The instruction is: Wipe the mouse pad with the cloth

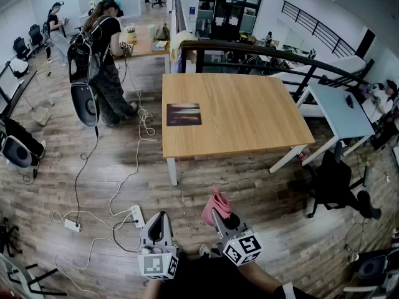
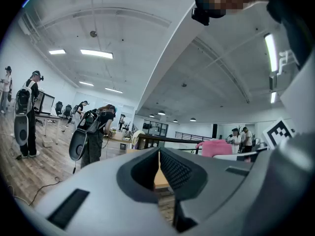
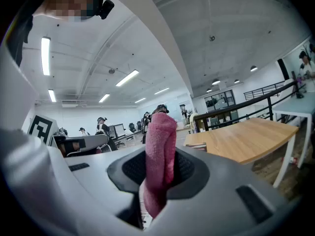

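Observation:
A dark mouse pad (image 1: 184, 114) lies flat near the left edge of the wooden table (image 1: 249, 120). My right gripper (image 1: 216, 211) is shut on a pink cloth (image 1: 216, 207), held low over the floor well short of the table. The cloth (image 3: 158, 159) stands upright between the jaws in the right gripper view. My left gripper (image 1: 159, 222) is beside it to the left, jaws shut with only a thin slit and nothing held (image 2: 159, 168). The pink cloth (image 2: 217, 148) shows past the left gripper.
Cables and power strips (image 1: 137, 215) trail across the wooden floor left of me. A person with a backpack (image 1: 103, 61) stands left of the table. A black office chair (image 1: 340, 182) sits right of the table; a white desk (image 1: 340, 114) stands beyond.

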Motion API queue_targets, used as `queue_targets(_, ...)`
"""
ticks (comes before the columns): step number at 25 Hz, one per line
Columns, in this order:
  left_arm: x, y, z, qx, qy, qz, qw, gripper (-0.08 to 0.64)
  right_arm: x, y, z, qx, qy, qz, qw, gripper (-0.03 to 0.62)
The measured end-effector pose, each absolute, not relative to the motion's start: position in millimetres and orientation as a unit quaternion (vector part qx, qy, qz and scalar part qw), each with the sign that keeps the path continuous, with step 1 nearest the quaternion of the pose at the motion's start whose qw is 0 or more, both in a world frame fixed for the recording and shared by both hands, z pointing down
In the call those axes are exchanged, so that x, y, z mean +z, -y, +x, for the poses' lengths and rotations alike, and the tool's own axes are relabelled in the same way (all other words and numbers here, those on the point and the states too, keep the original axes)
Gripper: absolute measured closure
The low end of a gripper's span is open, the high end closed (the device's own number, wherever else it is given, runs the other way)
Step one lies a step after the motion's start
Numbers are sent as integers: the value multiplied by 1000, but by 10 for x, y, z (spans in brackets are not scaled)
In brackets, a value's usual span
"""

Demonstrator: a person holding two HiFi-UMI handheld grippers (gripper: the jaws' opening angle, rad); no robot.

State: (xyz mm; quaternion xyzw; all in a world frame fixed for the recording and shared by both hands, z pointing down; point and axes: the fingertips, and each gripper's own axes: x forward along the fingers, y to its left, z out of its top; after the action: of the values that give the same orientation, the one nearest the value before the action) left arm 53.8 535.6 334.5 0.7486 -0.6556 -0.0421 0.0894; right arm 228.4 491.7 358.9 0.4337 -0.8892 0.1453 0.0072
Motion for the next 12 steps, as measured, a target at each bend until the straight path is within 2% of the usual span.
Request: queue_targets(12, 3367, -5379, 501, -46, 657, 746, 102, 532, 3622, -4956, 2233, 148, 890, 431, 7, 500)
